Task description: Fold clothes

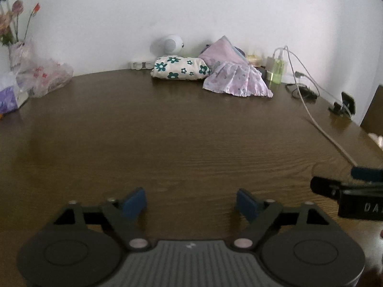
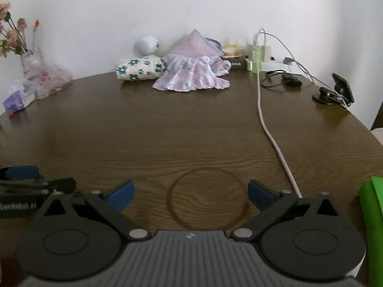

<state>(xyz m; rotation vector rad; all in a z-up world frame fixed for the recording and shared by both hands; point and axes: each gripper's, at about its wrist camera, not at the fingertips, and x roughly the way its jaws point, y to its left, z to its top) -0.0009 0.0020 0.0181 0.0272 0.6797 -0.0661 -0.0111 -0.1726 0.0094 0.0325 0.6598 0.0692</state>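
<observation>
We hold the left gripper [image 1: 191, 203] and right gripper [image 2: 190, 195] low over the bare near part of the table [image 1: 179, 131], fingers wide and empty. The clothes, a flowered bundle [image 1: 180, 68] touching what seems a lilac ruffled dress [image 1: 237, 79], lie at the far edge by the wall.
</observation>
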